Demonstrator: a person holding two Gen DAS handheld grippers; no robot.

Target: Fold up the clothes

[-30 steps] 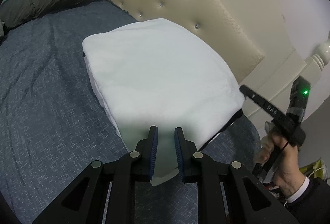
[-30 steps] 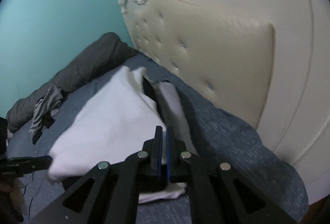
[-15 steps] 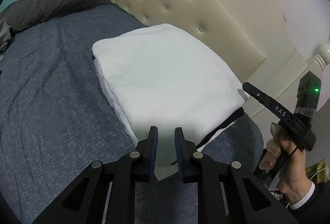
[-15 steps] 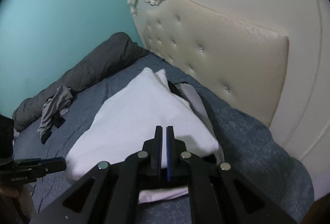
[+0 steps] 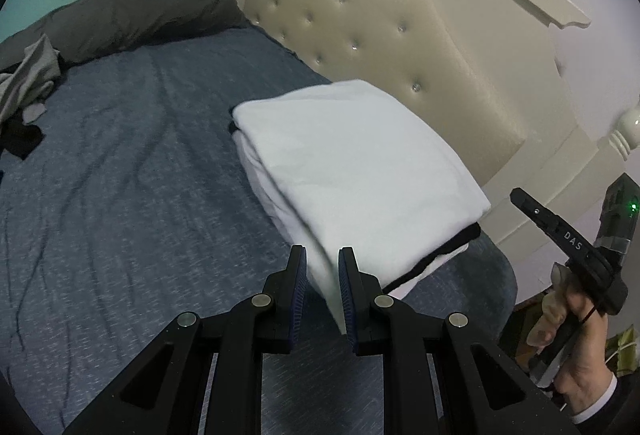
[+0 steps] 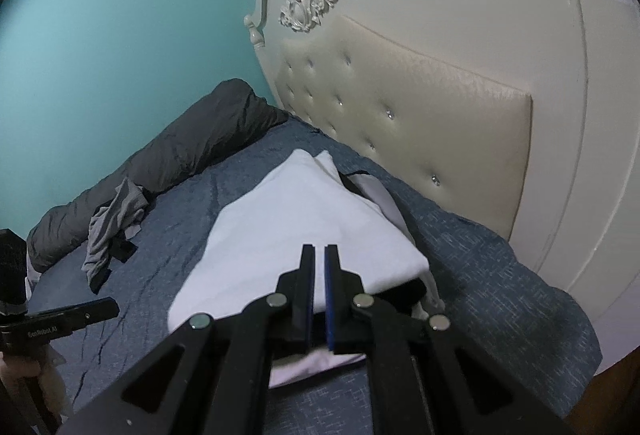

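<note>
A folded white garment (image 5: 352,163) lies flat on the blue bed (image 5: 120,195), close to the headboard, with a black layer (image 5: 460,239) and more white cloth under it. My left gripper (image 5: 322,255) hovers above the stack's near corner. Its pads stand a little apart, and the white corner shows through the gap untouched. My right gripper (image 6: 319,251) hangs over the other near edge of the same white garment (image 6: 304,227). Its jaws are opening to a thin slit, with nothing pinched between them. A hand (image 5: 576,323) holds the right tool at the bed's corner.
A crumpled grey garment (image 6: 116,215) lies on the far side of the bed, against a rolled dark grey duvet (image 6: 192,147). The cream tufted headboard (image 5: 400,47) rises right behind the stack. A teal wall (image 6: 120,35) runs along the far side.
Both grippers have risen and drawn back, so the white stack looks smaller and farther. The right pads have parted to a thin slit. The stack has not moved.
</note>
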